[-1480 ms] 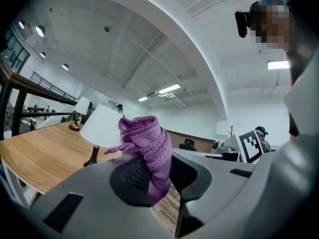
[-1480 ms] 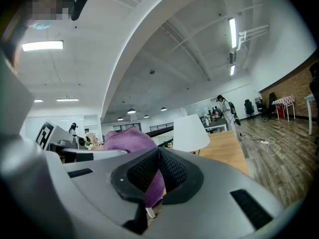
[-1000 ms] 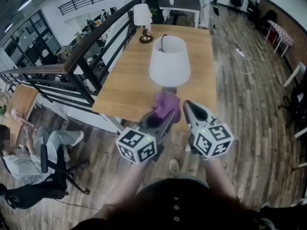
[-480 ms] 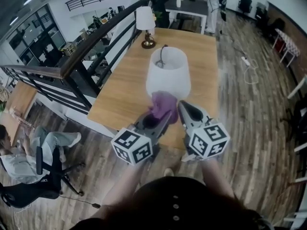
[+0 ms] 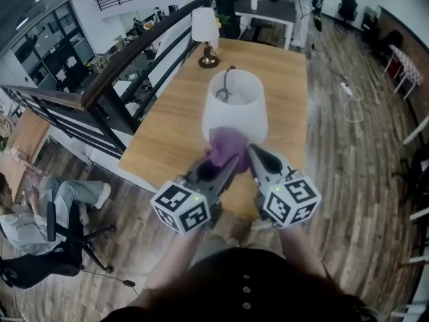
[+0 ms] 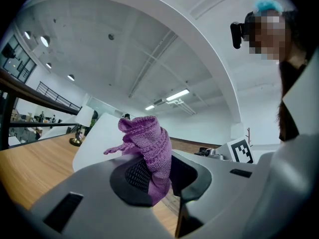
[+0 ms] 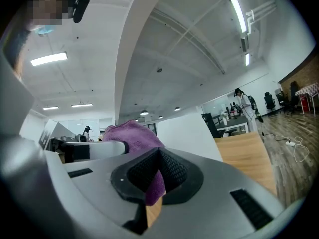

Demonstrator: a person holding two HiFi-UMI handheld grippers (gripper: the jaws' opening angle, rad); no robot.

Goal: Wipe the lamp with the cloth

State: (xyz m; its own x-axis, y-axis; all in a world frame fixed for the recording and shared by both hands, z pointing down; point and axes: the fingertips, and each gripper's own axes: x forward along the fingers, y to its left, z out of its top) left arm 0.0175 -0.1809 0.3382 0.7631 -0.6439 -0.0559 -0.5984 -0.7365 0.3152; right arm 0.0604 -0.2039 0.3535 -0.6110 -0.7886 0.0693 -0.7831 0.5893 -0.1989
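Over the near end of the long wooden bench (image 5: 167,123), head view first: the purple knitted cloth (image 5: 229,146) sits against the lower front of the tall white drum-shaded lamp (image 5: 234,109). Both the left gripper (image 5: 223,168) and the right gripper (image 5: 253,153) meet at that cloth, side by side. Far down the bench stands a small white-shaded lamp with a brass base (image 5: 204,32).

On to the left gripper view: jaws clamped tight on the cloth (image 6: 149,148), which bunches up above the pads, with the white shade (image 6: 97,143) just behind.

Right gripper view now: jaws pinched together on a fold of the cloth (image 7: 132,133), the shade (image 7: 189,133) close behind, bench (image 7: 244,153) off to the right.
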